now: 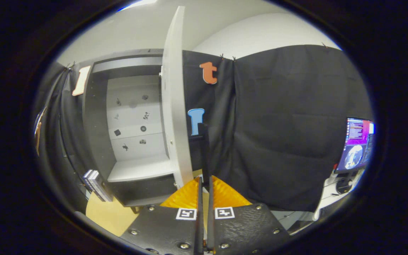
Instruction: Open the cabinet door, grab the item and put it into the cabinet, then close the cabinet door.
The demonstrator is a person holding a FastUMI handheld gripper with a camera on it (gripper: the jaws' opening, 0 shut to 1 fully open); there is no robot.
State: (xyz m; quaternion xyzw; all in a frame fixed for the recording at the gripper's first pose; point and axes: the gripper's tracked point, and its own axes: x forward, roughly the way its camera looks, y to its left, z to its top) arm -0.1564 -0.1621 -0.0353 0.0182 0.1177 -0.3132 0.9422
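The cabinet door (174, 99) stands wide open, edge-on just ahead of the gripper (204, 182), whose fingers are drawn close together, holding nothing. A boxed item (96, 185) stands on the desk (108, 214) beside the cabinet (133, 124); its label is too small to read.
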